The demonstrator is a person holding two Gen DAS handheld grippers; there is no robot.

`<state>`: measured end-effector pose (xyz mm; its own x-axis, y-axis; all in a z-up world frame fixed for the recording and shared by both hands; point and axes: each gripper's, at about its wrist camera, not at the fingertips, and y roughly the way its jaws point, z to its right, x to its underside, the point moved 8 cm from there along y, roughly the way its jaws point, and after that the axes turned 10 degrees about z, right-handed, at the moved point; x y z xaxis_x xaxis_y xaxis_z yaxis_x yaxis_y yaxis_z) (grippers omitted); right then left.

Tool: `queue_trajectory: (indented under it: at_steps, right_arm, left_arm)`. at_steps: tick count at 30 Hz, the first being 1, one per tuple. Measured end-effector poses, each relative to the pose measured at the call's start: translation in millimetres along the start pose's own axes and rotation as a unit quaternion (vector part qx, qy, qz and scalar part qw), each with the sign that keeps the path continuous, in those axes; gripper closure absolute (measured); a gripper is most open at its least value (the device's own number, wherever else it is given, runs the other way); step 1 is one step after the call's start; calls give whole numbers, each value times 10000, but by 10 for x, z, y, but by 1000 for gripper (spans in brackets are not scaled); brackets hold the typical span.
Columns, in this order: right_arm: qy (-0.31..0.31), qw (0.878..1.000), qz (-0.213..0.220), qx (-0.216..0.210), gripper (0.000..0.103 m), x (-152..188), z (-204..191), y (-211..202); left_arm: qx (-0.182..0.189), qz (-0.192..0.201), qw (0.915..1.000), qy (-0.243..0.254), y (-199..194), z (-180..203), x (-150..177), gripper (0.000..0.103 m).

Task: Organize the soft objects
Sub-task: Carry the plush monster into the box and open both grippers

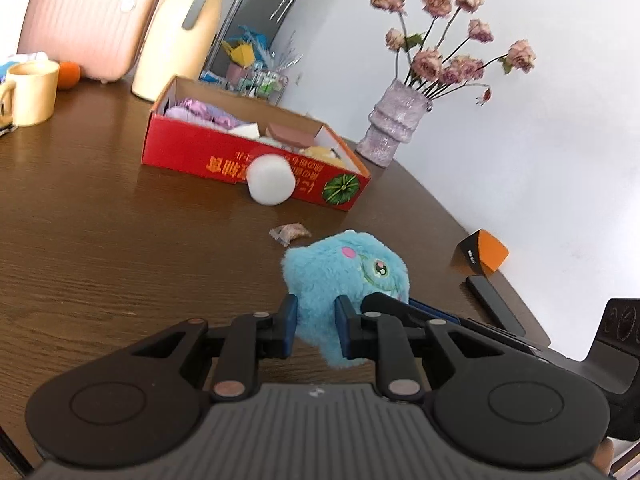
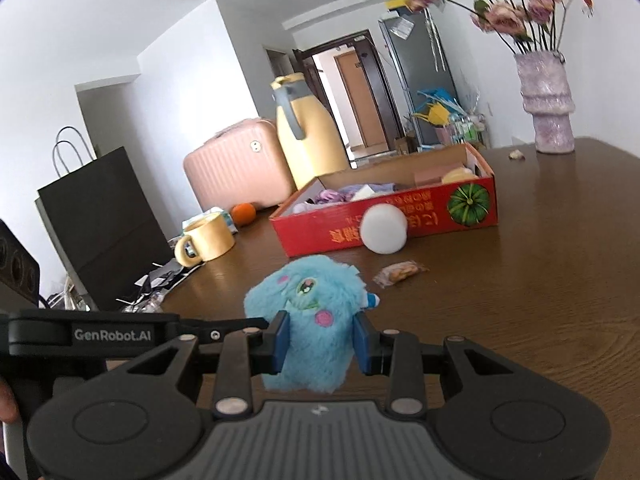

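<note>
Jaws of both the left gripper (image 1: 316, 330) and the right gripper (image 2: 320, 342) pinch one blue plush toy (image 1: 344, 276), low centre of each view. Beyond it, the red cardboard box (image 1: 240, 160) already holds soft items; a white foam ball (image 1: 270, 180) and a snack packet (image 1: 290, 233) lie outside on the table (image 1: 100, 240).

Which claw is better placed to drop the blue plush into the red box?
Probably left: both claws, left claw and right claw, grip the blue plush, but the red box lies straighter ahead in the left view.
</note>
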<state>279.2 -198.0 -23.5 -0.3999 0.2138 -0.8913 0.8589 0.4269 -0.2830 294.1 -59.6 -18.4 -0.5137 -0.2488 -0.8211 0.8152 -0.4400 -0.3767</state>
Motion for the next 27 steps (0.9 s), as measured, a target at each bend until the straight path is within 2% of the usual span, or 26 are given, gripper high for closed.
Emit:
queue_trajectory:
  at_steps: [8,12,15,18,20,24,27]
  right_arm:
    - [-118,9998,144,42,70,-135,-87,-67]
    - [-336,9987,354,135,70,-447,-33,65]
    - [-600,9960,627,208,70,-881,47,300]
    - [-808,9939,719,207,71,-1312,181,731]
    - [-897,9936,661,186,72,-1516,300,1088]
    - [-809,9961,310,193,73,-1793,610,1942]
    - [-729,9970,-121,210,73,-1853,848,2548]
  left_arm:
    - [135,149,9998,48,-21,58,-136,82]
    - [272,329,9987,269,191,171,-465,82]
    - [489,437,9972,356,537,218,-906,83]
    - [530,380,9976,253,1022,129,-1285,83]
    - [419,290,9986,145,1363,22,-1485,84]
    - [213,-19,9998,-31,2086,-272,-1799,84]
    - [40,-420,9987,-299,2642,-561,-1905,84]
